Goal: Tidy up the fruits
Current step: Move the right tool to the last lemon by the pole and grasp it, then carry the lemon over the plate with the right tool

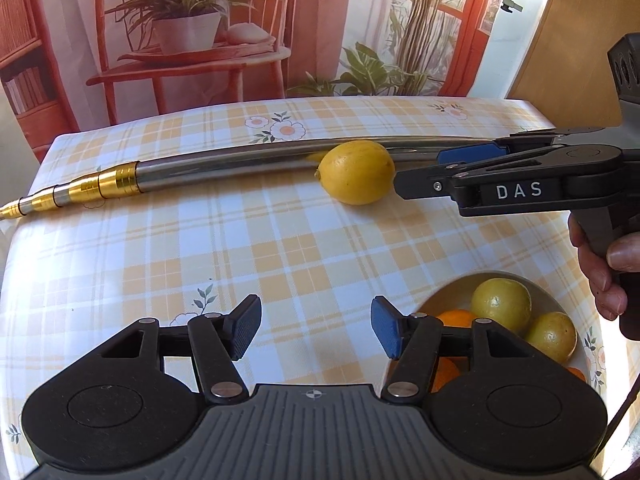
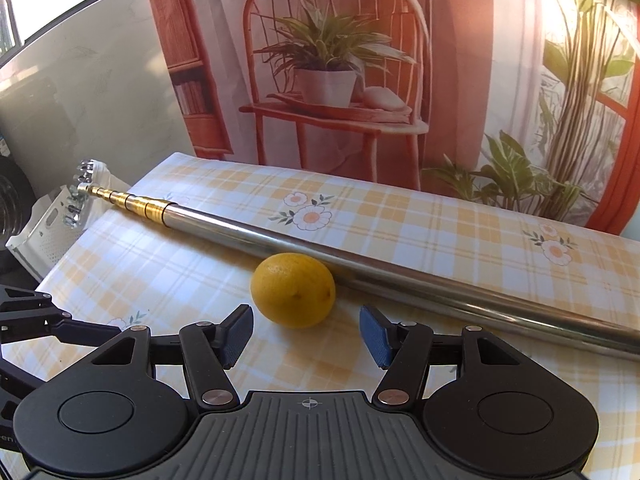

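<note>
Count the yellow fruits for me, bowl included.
3: one lemon lies loose on the table against the metal pole; two yellow-green fruits sit in the bowl with oranges. The left hand-held gripper may hide more.

Home: checked tablecloth [image 1: 240, 248], fruit bowl [image 1: 582, 344]

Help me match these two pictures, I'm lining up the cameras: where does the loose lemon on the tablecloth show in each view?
Left wrist view: the lemon lies above centre, just left of the right gripper, whose fingers are open.
Right wrist view: the lemon sits just below centre, ahead of that gripper's open fingers.
Shared landmark: the metal telescopic pole lying right behind the lemon in both.
</note>
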Demonstrator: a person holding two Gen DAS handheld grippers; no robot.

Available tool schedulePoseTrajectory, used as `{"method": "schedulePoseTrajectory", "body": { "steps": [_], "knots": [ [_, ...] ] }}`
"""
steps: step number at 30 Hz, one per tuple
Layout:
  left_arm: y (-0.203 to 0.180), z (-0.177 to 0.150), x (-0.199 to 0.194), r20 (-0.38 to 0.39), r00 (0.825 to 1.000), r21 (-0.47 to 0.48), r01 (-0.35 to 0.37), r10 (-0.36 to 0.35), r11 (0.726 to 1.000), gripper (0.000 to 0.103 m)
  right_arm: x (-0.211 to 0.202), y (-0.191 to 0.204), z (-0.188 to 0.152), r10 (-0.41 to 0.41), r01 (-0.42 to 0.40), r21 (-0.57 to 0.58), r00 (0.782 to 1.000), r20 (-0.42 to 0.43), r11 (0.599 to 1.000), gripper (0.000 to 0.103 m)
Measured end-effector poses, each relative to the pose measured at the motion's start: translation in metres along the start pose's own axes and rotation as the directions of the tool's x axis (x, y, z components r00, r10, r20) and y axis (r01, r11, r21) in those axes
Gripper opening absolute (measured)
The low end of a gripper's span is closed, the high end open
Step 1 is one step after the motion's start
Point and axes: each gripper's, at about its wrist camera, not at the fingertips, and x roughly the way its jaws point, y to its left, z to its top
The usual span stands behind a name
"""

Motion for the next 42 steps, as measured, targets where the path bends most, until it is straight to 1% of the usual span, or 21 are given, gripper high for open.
{"method": "schedulePoseTrajectory", "body": {
  "steps": [5,11,14,20,23,27,34,42],
  "knots": [
    [0.007,0.005,0.001,0.015,1.0,-0.016,-0.019,0.02,1.0,0.065,0.019,0.002,0.011,0.016,-0.016,0.009,1.0,-0.001,1.0,0.056],
    [0.015,0.008,0.002,0.023,0.999,-0.021,-0.042,0.043,0.999,0.065,0.044,-0.002,0.021,0.036,-0.032,0.061,0.997,-0.068,0.998,0.056],
    [0.018,0.009,0.003,0.025,0.999,-0.025,-0.044,0.044,0.999,0.066,0.051,-0.004,0.022,0.052,-0.044,0.094,0.995,-0.084,0.995,0.057],
    [0.02,0.008,0.007,0.021,0.999,-0.027,-0.048,0.048,0.998,0.066,0.059,-0.006,0.022,0.052,-0.038,0.133,0.993,-0.11,0.99,0.057],
    [0.019,0.008,0.007,0.019,0.999,-0.027,-0.045,0.046,0.999,0.066,0.057,-0.005,0.021,0.05,-0.034,0.133,0.992,-0.119,0.99,0.056],
    [0.018,0.007,0.007,0.017,0.999,-0.025,-0.045,0.045,0.999,0.066,0.05,0.001,0.017,0.024,-0.01,0.106,0.991,-0.132,0.994,0.056],
    [0.015,0.004,0.004,0.013,0.999,-0.016,-0.046,0.046,0.999,0.066,0.034,0.005,0.004,0.023,-0.013,0.07,0.988,-0.15,0.997,0.055],
    [0.008,0.0,-0.001,0.013,0.999,-0.005,-0.051,0.051,0.999,0.066,0.007,0.008,-0.008,0.03,-0.023,0.059,0.991,-0.131,0.998,0.055]
  ]
}}
